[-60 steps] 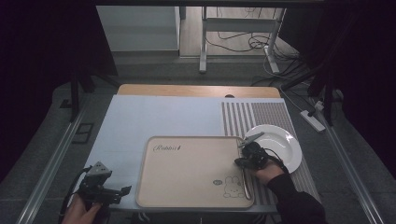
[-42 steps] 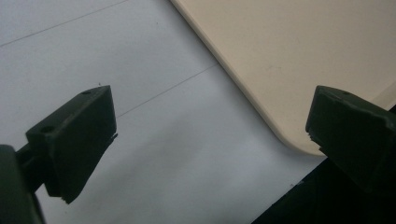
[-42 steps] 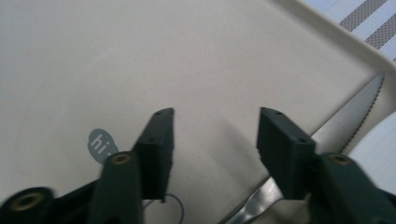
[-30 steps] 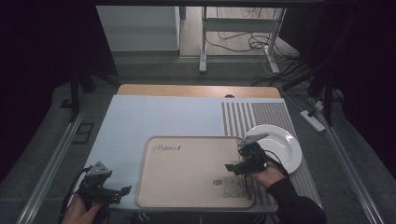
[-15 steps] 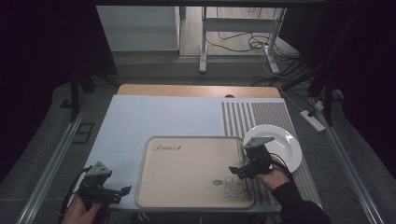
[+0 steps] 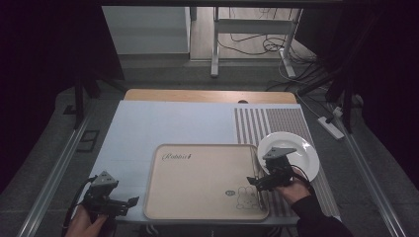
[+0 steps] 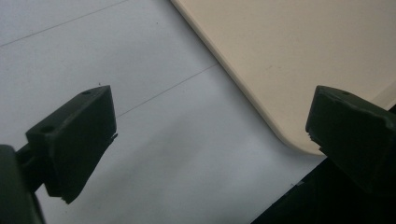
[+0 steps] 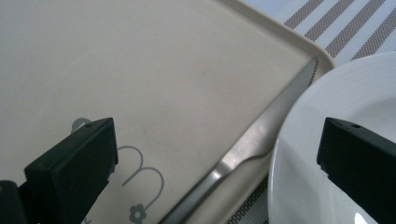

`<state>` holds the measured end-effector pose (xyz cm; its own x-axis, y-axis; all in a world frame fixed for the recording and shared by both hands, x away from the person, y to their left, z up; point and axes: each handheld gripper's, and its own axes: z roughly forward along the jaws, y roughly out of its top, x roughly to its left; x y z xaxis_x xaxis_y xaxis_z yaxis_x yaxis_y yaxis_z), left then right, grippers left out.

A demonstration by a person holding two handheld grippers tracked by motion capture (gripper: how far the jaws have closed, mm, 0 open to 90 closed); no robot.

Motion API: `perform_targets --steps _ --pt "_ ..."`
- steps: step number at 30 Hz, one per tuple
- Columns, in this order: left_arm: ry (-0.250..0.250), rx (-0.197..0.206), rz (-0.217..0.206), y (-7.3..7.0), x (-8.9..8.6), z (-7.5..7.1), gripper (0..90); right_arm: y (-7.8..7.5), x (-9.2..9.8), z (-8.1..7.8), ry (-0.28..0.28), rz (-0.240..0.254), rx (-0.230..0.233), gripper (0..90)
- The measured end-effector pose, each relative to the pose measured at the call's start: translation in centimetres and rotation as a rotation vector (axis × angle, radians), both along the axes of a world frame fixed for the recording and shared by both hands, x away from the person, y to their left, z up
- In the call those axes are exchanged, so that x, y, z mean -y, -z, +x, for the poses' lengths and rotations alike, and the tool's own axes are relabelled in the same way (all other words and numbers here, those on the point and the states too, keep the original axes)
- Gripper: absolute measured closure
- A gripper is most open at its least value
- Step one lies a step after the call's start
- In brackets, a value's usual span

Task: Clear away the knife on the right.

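Observation:
A beige tray (image 6: 202,180) with a rabbit drawing lies at the table's near middle. A metal knife (image 8: 252,140) rests on the tray's right rim, its serrated tip pointing away. The white plate (image 6: 296,150) sits on the striped mat just right of the tray, its rim (image 8: 327,140) close to the knife. My right gripper (image 6: 256,181) is open over the tray's right edge, and its jaws straddle the knife and plate rim (image 8: 217,158) without touching them. My left gripper (image 6: 127,202) stands open over the white mat beside the tray's near left corner (image 7: 285,93).
A white mat (image 6: 168,123) covers the left and far part of the table, with a brown-striped section (image 6: 267,123) at the right. The table's near edge (image 7: 299,196) drops to dark just below the tray corner. Cables and metal table legs lie beyond the far edge.
The right gripper has drifted a little toward the near edge along the tray's right side, staying open. The left gripper has not moved.

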<state>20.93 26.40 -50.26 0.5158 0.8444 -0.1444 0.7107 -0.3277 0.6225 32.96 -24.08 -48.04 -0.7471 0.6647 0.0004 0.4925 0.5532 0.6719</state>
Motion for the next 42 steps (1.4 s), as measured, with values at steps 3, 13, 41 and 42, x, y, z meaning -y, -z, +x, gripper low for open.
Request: perform_targets --steps 3,13,41,42 --pt "0.000 0.000 0.000 0.0 0.0 0.0 2.8 0.0 0.4 -0.2 0.011 -0.003 0.007 0.0" --pt "0.000 -0.001 0.000 0.0 0.0 0.0 2.8 -0.1 1.9 -1.0 0.058 0.003 0.024 0.0" --pt "-0.002 0.000 -0.007 0.0 0.0 0.0 2.8 0.3 6.2 -3.7 0.185 0.032 0.015 0.0" --pt "-0.002 0.000 -0.006 0.0 0.0 0.0 2.8 0.3 6.4 -3.8 0.192 0.035 0.017 0.0"
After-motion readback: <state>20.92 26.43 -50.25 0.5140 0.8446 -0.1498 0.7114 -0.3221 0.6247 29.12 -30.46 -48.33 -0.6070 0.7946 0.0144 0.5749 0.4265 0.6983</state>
